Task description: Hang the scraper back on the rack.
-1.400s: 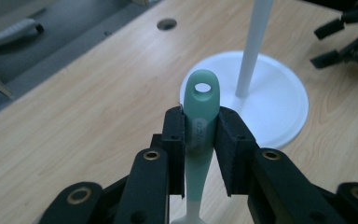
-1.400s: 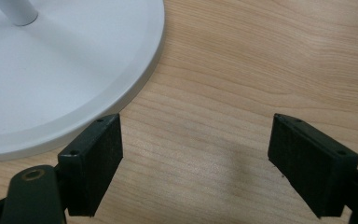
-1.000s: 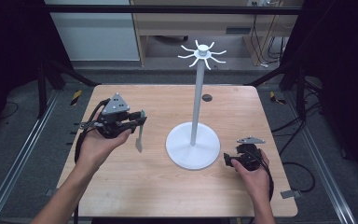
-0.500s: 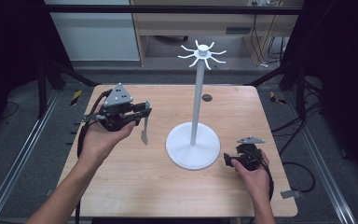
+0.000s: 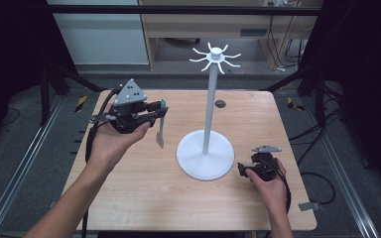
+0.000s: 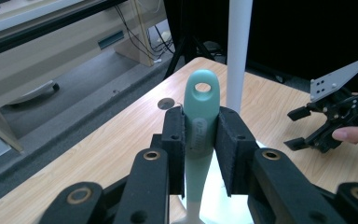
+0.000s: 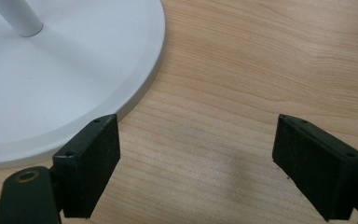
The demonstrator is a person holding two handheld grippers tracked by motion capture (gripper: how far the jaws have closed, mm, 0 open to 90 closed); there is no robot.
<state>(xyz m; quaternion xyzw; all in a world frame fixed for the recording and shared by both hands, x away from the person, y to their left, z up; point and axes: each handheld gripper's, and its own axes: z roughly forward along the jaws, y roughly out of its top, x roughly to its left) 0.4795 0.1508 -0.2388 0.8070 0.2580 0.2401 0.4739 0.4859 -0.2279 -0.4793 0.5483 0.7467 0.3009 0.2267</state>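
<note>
Left tongs [image 5: 159, 113], centre-left of frame, clamp a mint-handled utensil [image 5: 160, 130] hanging above the worktop [image 5: 144, 193]; right tongs [image 5: 242, 170], lower right, gape wide beside the white stand [image 5: 204, 159].

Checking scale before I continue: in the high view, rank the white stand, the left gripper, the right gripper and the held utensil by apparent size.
1. white stand
2. left gripper
3. right gripper, though it sits lower
4. utensil

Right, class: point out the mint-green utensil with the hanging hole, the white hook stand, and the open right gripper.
mint-green utensil [image 6: 200, 126], left gripper view, handle.
white hook stand [image 5: 209, 111], high view, pole.
right gripper [image 7: 196, 163], right gripper view, between its fingertips.
</note>
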